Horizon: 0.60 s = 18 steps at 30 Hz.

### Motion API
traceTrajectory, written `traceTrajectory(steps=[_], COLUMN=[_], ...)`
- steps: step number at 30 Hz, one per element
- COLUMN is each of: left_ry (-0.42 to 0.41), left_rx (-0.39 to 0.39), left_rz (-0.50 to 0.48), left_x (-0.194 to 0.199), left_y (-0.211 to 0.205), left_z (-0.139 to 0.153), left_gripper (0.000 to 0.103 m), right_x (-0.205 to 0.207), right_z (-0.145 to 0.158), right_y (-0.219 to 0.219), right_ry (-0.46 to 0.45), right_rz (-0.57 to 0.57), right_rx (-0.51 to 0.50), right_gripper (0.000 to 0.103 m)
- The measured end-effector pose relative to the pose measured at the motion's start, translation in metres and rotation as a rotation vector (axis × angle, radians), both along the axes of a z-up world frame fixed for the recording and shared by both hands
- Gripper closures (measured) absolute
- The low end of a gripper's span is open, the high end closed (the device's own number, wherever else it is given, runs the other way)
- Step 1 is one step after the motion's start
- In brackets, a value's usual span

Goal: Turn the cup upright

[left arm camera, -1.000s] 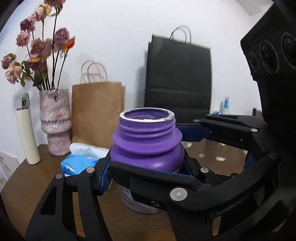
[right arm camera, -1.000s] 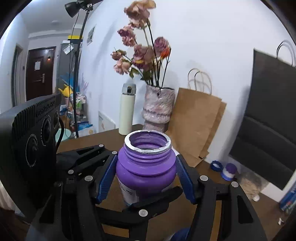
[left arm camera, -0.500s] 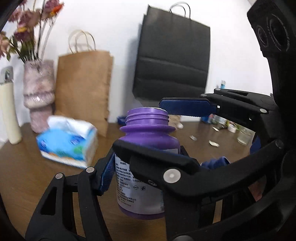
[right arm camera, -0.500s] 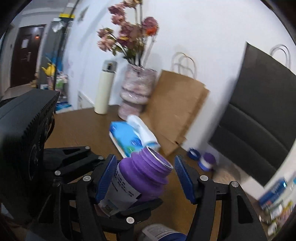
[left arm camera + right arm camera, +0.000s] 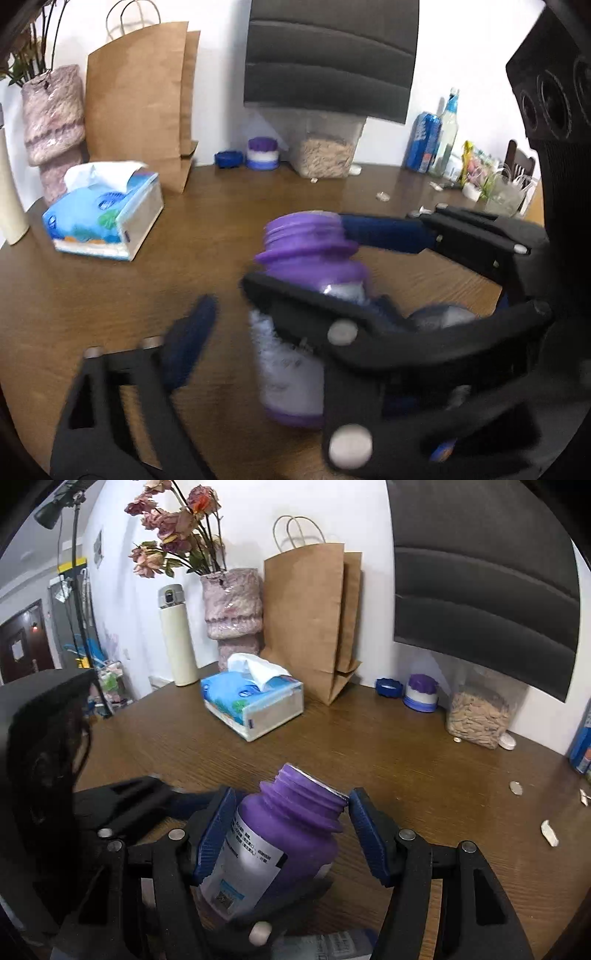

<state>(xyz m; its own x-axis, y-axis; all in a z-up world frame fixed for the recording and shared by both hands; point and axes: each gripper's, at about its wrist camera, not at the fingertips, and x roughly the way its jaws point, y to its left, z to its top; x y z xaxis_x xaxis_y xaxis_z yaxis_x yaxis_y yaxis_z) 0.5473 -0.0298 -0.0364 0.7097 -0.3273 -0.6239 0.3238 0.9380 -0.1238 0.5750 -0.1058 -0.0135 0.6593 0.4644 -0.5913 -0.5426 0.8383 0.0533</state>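
Note:
The cup is a purple open-mouthed bottle (image 5: 310,266) with a white label. It stands mouth up, slightly tilted, low over or on the wooden table (image 5: 207,236). It also shows in the right wrist view (image 5: 284,834). My left gripper (image 5: 273,295) is open, its left blue pad apart from the bottle; the other left finger is hidden behind my right gripper. My right gripper (image 5: 291,834) is open around the bottle, with a gap at both blue pads. Each gripper crosses the other's view.
A tissue box (image 5: 255,705), brown paper bag (image 5: 314,616), pink vase with dried flowers (image 5: 232,605) and cream flask (image 5: 177,635) stand at the back. A jar of seeds (image 5: 480,716), small purple-white pot (image 5: 421,692), blue lid (image 5: 388,686) and scattered bits are to the right.
Both grippers came down toward the table with the bottle. The left gripper opened and its blue pad came off the bottle. The bottle stays mouth up.

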Motion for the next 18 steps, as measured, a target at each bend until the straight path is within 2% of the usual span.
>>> traceTrajectory(steps=[1,3,4,9,13,18], left_ry=[0.011,0.02,0.016,-0.001,-0.021,0.004], left_rx=[-0.019,-0.038,-0.036,-0.004,0.015,0.029], left_rz=[-0.006,0.008,0.017,0.028,0.031,0.058], left_x=[-0.001,-0.005,-0.008,-0.028,-0.043,-0.051], left_y=[0.002,0.007,0.008,0.008,0.008,0.008], left_z=[-0.001,0.0,0.0,0.007,0.011,0.012], left_gripper=[0.013,0.004,0.003,0.002,0.002,0.002], right_x=[-0.001,-0.004,-0.005,-0.011,-0.015,-0.017], right_z=[-0.001,-0.001,0.0,0.001,0.001,-0.001], right_y=[-0.001,-0.002,-0.002,-0.005,-0.018,-0.028], right_ry=[-0.003,-0.018,-0.029,-0.069,-0.067,-0.048], right_rz=[0.001,-0.004,-0.01,-0.008,-0.021,-0.041], right_rx=[0.0,-0.012,-0.02,-0.081,-0.111,-0.124], right_gripper=[0.035,0.035,0.035,0.034,0.032,0.026])
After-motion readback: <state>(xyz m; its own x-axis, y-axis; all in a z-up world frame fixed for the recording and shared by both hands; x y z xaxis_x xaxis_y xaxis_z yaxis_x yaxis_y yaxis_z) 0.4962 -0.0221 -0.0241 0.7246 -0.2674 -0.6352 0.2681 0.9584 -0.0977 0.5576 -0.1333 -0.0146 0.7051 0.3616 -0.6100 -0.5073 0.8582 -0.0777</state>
